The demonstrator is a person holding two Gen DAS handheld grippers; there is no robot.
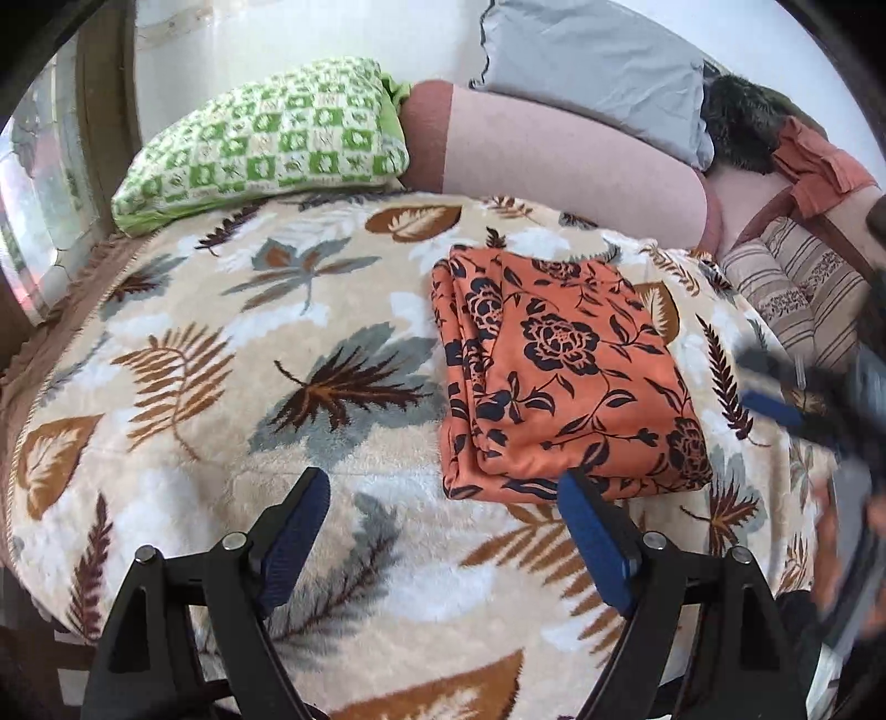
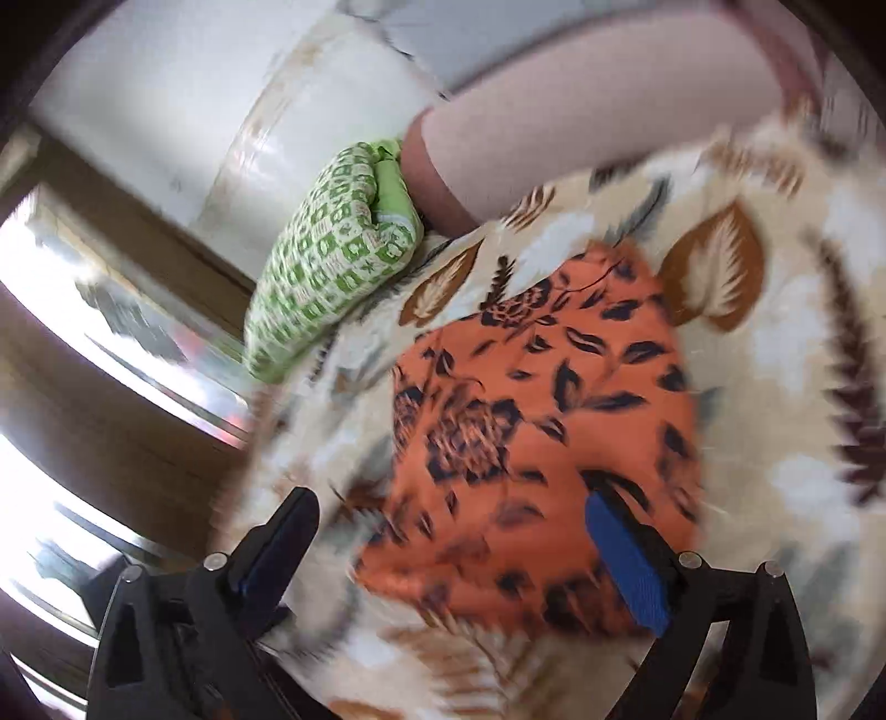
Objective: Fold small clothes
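A bed's leaf-patterned fleece blanket (image 1: 221,354) fills the scene beside a white wall (image 1: 277,33). A green checked pillow (image 1: 266,144) lies at its far edge, the folded orange floral garment (image 1: 559,376) mid-blanket. Left gripper (image 1: 443,498) and right gripper (image 2: 448,526) hover, jaws apart and empty.

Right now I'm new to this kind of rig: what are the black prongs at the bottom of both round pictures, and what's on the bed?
No robot here: a person holds a two-finger gripper in each hand, and a fisheye camera on each looks along its fingers. One picture is from the left gripper, the other from the right gripper. Both stand open and hold nothing. A folded orange floral garment lies on the leaf-patterned blanket. A green checked pillow rests at the far edge. The right view is blurred.
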